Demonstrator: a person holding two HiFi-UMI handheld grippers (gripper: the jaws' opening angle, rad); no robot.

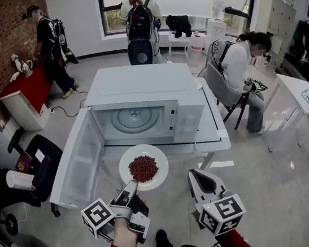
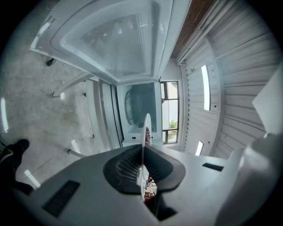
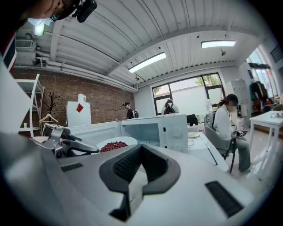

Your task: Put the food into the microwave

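At the bottom left of the head view, the left claw [image 1: 130, 187] is almost closed. It pinches the near rim of a white plate [image 1: 127, 163], and its own view shows that rim edge-on between the pads. At the bottom right, the right claw [image 1: 199, 176] has its jaws together with nothing in them. It is near the plate's lower right edge but not touching it. A heap of red food [image 1: 143, 168] sits in the plate's middle, just above the left claw's tips. The plate is held in front of the opening of the microwave [image 1: 138, 88], beside its door [image 1: 79, 159], which stands open to the left. Further up, the glass turntable [image 1: 134, 119] shows inside the cavity. The microwave stands on a white surface [image 1: 217, 122].
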